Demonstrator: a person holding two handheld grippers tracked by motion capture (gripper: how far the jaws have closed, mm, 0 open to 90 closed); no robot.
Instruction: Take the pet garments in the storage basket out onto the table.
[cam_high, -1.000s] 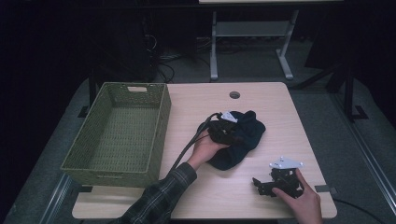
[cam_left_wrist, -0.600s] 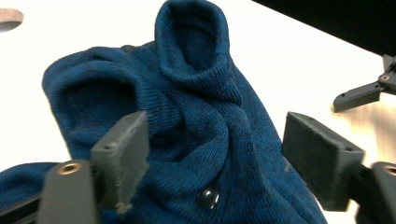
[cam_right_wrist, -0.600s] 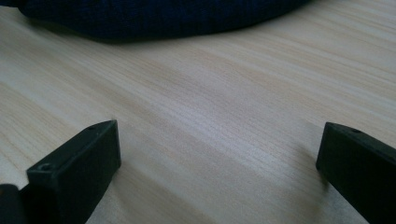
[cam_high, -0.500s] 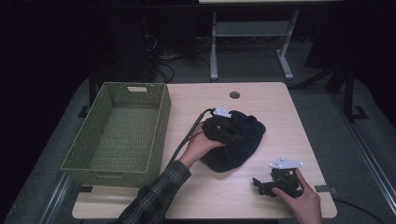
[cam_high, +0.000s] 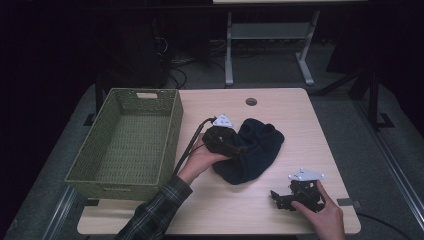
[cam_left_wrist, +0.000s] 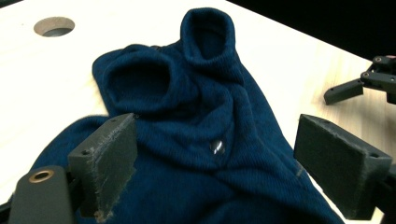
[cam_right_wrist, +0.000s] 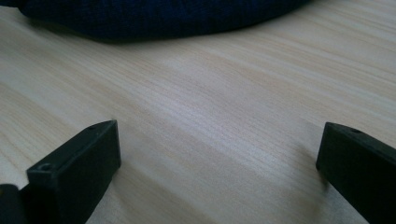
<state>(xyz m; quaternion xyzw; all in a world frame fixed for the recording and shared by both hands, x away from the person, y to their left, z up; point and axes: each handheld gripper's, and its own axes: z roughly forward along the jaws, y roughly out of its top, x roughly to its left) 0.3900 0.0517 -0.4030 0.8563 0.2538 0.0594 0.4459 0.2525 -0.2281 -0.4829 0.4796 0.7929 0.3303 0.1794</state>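
The dark blue knit garment (cam_high: 252, 150) lies crumpled near the middle of the tabletop (cam_high: 280, 107), a little toward the right edge, well clear of the green woven basket (cam_high: 125, 142) standing along the left edge. The left gripper (cam_high: 239, 149) sits at the garment's left side, and its jaws have just been opening: in the left gripper view they stand spread wide, the cloth below and between them but neither pad pressing on it. So nothing is held there right now.

Over by the near right corner, the right gripper (cam_high: 280, 197) rests low on the bare wood, jaws apart, with the garment's edge ahead of it in its own view.

This thing looks soft and light, a ribbed knit that will sag and drape the instant it's lifted; no risk of breakage, little risk of slipping, but it will bunch. Two tube-like openings (cam_left_wrist: 205, 28) stand up at the far end, thick rolled edges that ought to give a firm pinch. Grabbing one thin layer in the middle would likely drag the rest along the table.
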